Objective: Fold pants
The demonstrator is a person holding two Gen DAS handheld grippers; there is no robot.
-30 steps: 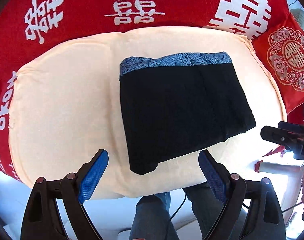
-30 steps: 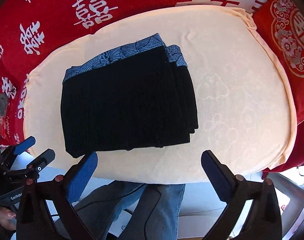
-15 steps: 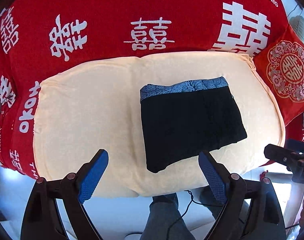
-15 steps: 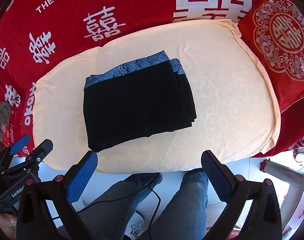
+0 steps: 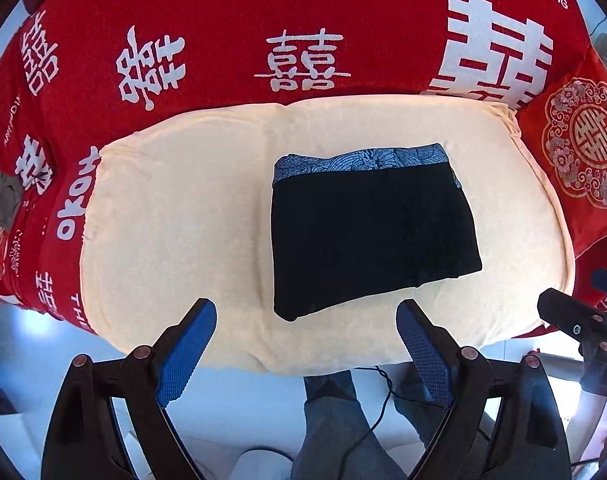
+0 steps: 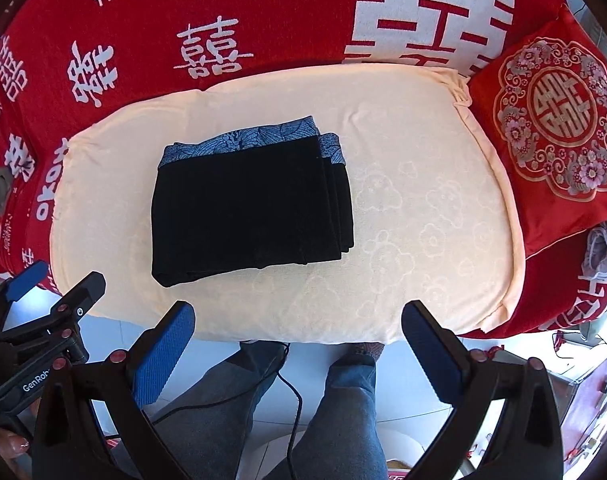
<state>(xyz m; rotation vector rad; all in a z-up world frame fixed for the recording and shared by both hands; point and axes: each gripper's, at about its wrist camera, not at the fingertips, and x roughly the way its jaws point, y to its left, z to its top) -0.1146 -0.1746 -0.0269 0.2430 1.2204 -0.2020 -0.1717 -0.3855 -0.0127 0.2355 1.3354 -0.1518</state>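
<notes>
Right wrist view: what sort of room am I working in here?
Probably a home living room or bedroom: the folded black pants lie on a cream cushion of a seat draped in a red wedding cover, with a red embroidered pillow beside it.

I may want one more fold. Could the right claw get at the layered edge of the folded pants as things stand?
Probably yes. The right claw is open and empty above the cushion, and nothing lies between it and the pants; their stacked edge faces bare cushion.
</notes>
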